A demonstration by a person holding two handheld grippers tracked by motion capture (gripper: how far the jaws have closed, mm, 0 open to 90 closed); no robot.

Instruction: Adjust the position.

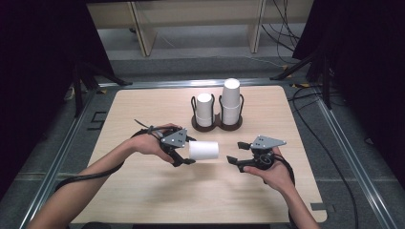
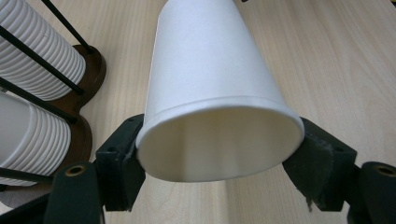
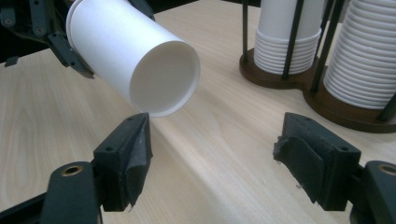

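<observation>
Left gripper (image 2: 215,154) clamps smooth tapered paper cup (image 2: 210,84) — wood-grain table (image 2: 345,70).

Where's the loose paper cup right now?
The paper cup lies sideways in mid-table in the high view, clamped at its rim by the left gripper, in front of the cup holder. Its base end points toward the open right gripper.

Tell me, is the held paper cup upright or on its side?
On its side: the paper cup lies level in the left hand-held gripper.
</observation>
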